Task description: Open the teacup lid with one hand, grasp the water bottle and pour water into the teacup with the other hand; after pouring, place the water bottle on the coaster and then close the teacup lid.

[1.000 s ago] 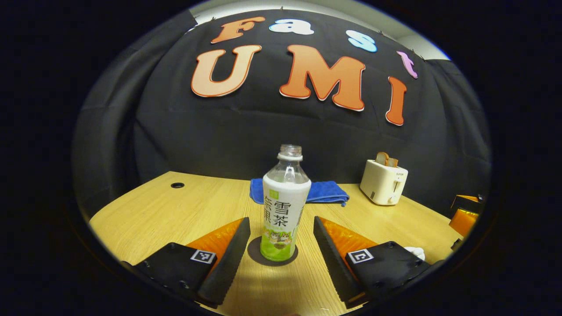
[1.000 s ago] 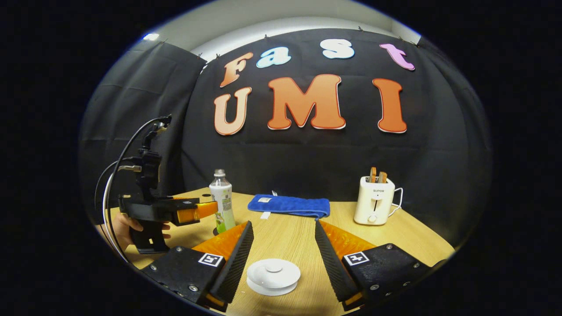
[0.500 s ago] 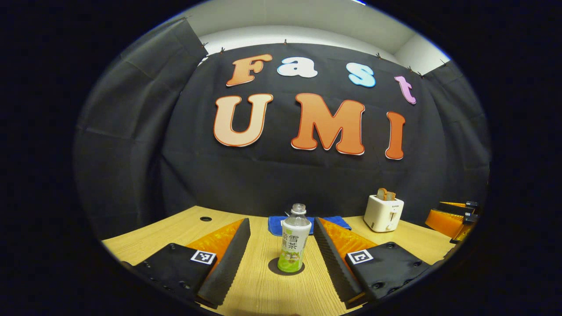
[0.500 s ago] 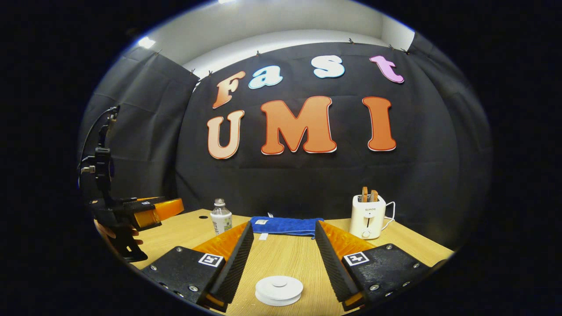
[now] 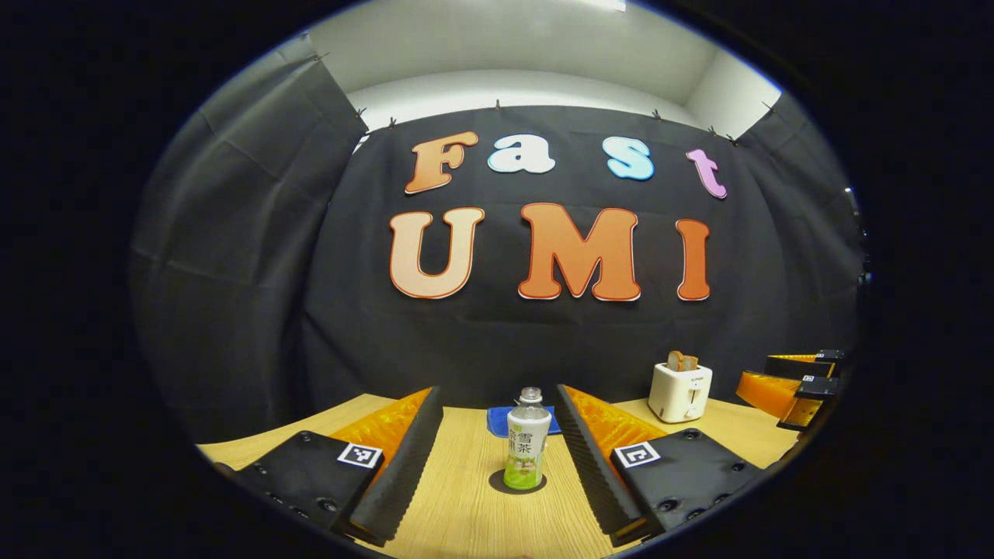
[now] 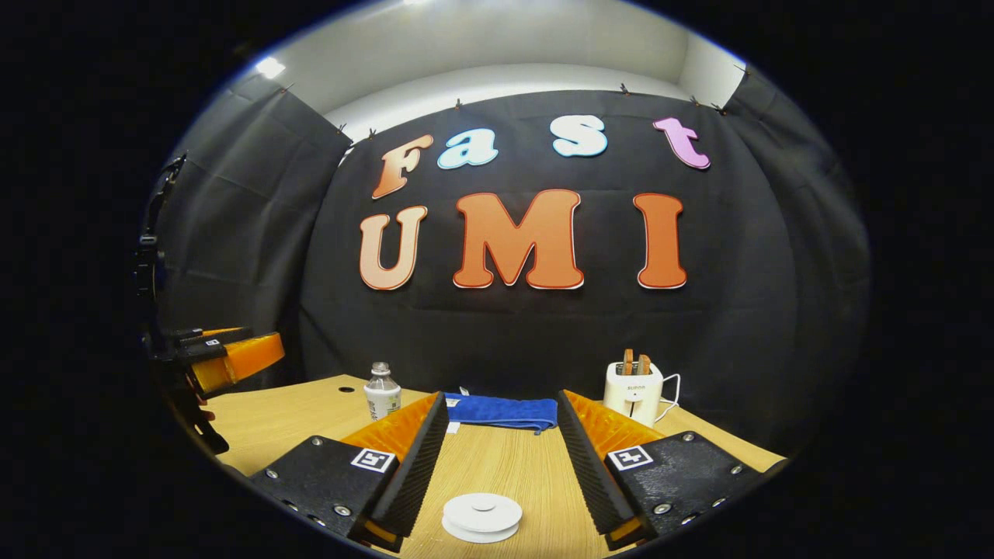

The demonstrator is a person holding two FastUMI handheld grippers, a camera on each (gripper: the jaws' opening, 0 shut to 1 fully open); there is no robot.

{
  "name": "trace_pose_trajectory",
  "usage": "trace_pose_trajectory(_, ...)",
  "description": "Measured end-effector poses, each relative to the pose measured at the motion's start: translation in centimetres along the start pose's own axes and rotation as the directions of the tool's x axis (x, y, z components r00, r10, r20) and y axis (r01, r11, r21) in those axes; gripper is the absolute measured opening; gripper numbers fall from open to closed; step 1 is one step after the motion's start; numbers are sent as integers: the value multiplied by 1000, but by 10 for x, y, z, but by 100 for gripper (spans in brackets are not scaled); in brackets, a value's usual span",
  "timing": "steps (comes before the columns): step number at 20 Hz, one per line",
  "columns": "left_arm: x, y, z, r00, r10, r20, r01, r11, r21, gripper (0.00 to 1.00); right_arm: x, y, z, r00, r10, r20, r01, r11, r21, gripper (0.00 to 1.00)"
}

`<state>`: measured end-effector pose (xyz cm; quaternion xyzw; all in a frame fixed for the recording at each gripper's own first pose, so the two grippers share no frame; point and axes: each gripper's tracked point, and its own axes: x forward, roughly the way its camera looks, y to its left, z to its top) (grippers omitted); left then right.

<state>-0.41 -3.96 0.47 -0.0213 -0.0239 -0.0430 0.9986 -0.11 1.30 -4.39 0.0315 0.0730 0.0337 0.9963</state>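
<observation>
A: Where does the clear plastic water bottle with the green-and-white label stand?

B: Upright on the dark round coaster on the light wooden table, uncapped. Your left gripper is spread wide, holding nothing.

A: And the teacup?

B: The white round teacup lid lies flat ahead of your right gripper, also wide open and empty. Cup body beneath: cannot tell. If the lid is seated, the task looks finished; keep both tools level and well clear of bottle and lid
</observation>
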Motion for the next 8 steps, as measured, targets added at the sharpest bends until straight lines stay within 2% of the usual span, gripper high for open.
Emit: trace_pose_trajectory(8, -11, 27, 10, 999, 52, 8, -52, 999, -2, 92, -9, -14, 5, 999, -47, -8, 47, 999, 20, 84)
